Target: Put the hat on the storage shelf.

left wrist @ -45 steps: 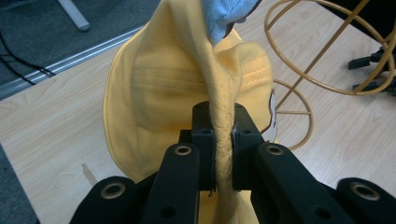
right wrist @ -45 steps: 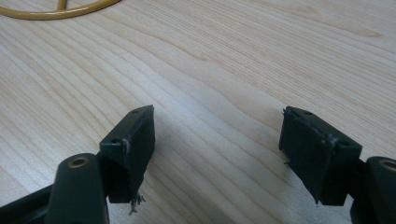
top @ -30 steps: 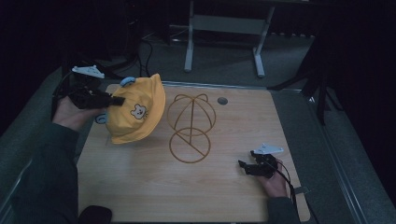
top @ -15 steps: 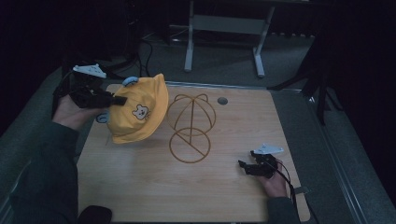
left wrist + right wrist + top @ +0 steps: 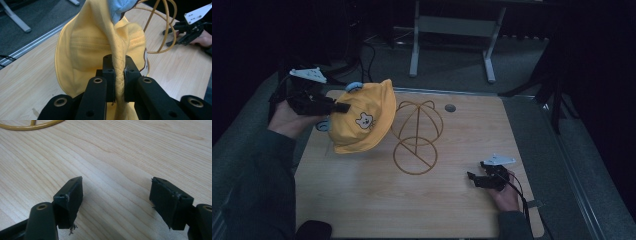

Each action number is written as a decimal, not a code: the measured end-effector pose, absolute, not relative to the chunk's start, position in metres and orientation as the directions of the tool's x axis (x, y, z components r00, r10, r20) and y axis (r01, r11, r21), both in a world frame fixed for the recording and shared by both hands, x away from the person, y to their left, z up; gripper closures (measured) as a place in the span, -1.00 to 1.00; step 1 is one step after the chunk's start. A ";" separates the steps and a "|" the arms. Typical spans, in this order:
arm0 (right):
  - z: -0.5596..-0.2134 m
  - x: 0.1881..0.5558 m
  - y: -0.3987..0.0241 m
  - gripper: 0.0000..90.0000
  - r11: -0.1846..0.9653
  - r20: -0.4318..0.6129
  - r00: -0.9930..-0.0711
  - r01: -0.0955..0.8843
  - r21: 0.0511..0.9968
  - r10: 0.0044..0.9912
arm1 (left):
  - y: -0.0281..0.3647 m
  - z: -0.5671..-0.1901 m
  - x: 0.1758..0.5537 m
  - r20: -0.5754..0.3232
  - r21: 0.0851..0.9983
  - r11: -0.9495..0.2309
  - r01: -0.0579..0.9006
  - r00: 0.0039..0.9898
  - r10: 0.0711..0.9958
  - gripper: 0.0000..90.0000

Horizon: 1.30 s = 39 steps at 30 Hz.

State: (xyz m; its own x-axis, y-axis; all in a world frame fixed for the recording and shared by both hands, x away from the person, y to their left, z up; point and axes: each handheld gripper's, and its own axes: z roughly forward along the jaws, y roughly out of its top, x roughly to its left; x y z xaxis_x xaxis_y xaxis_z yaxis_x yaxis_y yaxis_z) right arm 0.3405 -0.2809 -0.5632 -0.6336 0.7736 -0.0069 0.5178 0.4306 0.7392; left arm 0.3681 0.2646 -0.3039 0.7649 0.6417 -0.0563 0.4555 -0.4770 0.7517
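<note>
The soft yellow cloth bucket hat with a small bear face on its crown and pale blue ear tabs (image 5: 362, 120) hangs in the air over the left part of the light wooden table (image 5: 362, 210), just left of the yellow wire hat stand with a domed frame and ring base (image 5: 417, 132), apart from it as far as the high view tells. It looks light and limp: the brim has folded into a thick stitched ridge where it is pinched, and the rest droops and sags from that one point, so it will likely swing and collapse instead of holding its shape. The doubled, seamed brim edge seems the best place to hold, being thicker and less slippery than the thin crown; opening the hat over the dome would probably call for a second hold on the opposite brim. The left gripper (image 5: 119, 75) has its jaws clamped on that folded brim, held up by the person's left hand (image 5: 287, 120). The right gripper (image 5: 475, 177) rests low at the table's right front, jaws spread wide with nothing between them, bare wood showing in the gap.
</note>
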 end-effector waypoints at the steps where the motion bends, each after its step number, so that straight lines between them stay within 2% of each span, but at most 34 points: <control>1: -0.563 0.340 -0.281 -0.41 0.431 -0.007 -0.634 0.518 0.739 0.774 | 0.264 -0.304 0.368 -0.059 0.753 -0.476 0.454 0.767 0.639 0.86; 39: -0.563 0.340 -0.281 -0.41 0.431 -0.007 -0.634 0.517 0.740 0.773 | 0.261 -0.289 0.365 -0.076 0.781 -0.483 0.396 0.827 0.556 0.86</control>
